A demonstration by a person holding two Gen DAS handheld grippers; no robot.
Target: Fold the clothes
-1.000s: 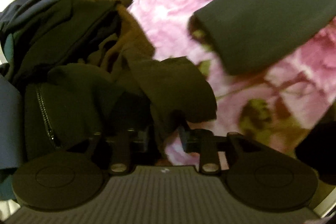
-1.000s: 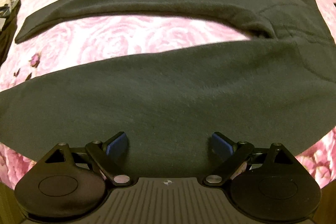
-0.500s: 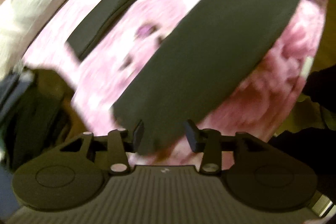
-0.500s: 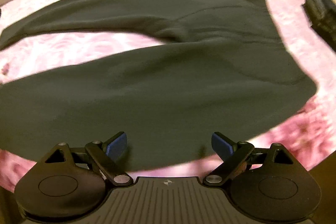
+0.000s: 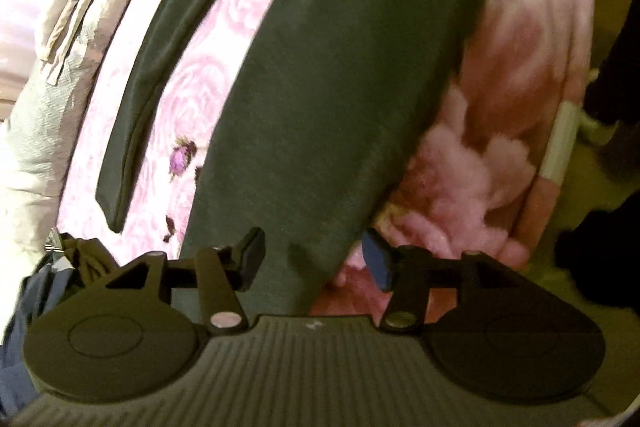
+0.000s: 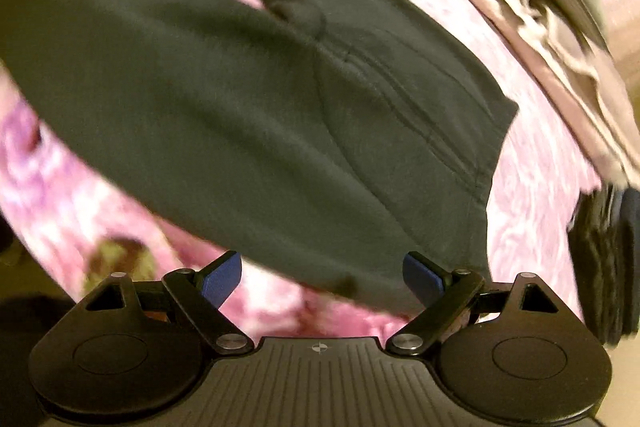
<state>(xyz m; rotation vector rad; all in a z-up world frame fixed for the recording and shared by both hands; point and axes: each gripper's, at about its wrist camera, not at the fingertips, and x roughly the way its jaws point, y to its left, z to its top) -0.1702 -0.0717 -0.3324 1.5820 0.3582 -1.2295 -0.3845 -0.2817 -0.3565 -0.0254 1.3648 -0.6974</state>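
Left wrist view: the left gripper [image 5: 314, 263] hovers with fingers spread over a leg cuff of the dark trousers [image 5: 328, 99], gripping nothing. A second ago it faced a heap of dark clothes [image 5: 60, 279], now at the left edge. The right gripper [image 6: 322, 277], likewise spread, sits near the waistband. The trousers lie flat on the pink floral blanket [image 5: 500, 75], apparently fleece.
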